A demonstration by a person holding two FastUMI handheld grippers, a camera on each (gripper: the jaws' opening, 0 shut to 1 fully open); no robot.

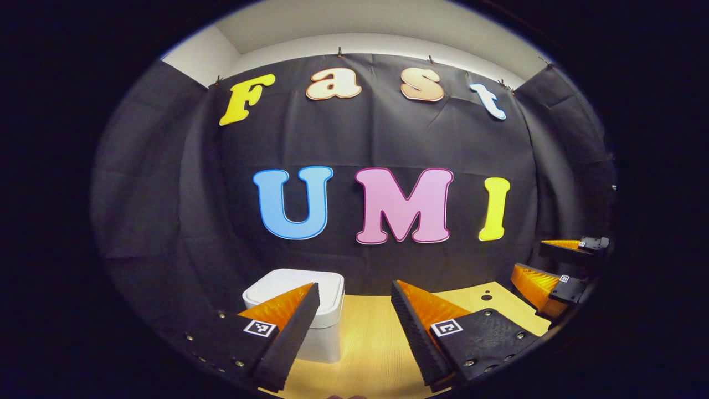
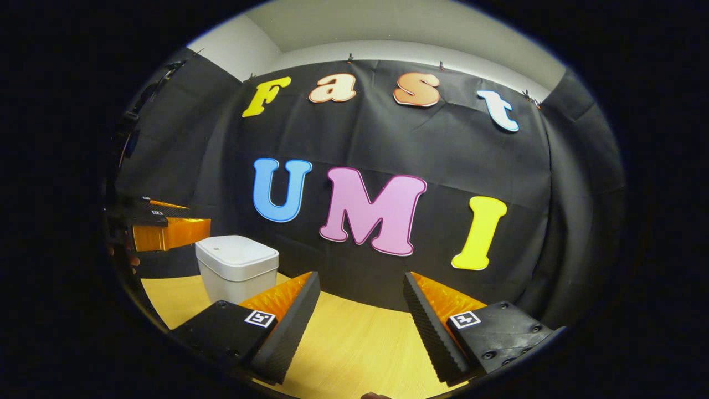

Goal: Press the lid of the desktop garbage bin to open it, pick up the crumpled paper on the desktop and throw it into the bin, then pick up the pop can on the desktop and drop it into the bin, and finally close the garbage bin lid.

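Nearest in the left gripper view, the left gripper (image 1: 354,332) hangs over the wooden desktop (image 1: 365,343) with its fingers spread wide and nothing between them. In the right gripper view, the right gripper (image 2: 360,327) is likewise parted and empty above the same pale, wood-grained surface. Each finger is a wedge faced with ribbed, rubbery-looking padding.

Just beyond the left gripper's left finger stands the garbage bin (image 1: 310,316), toward the desktop's rear edge; the right gripper view has it (image 2: 237,269) well off to the left. It is a squat white box of smooth plastic with rounded corners, and its lid (image 2: 238,250) lies flat and closed, so the opening press seems not yet done. No crumpled paper or pop can can be made out.

The likely trouble is that a press landing near a lid corner may slip on the slick plastic or tip the light bin rather than spring the catch. Reaching blind for the paper and can could also knock them away.

Behind hangs the black cloth wall.
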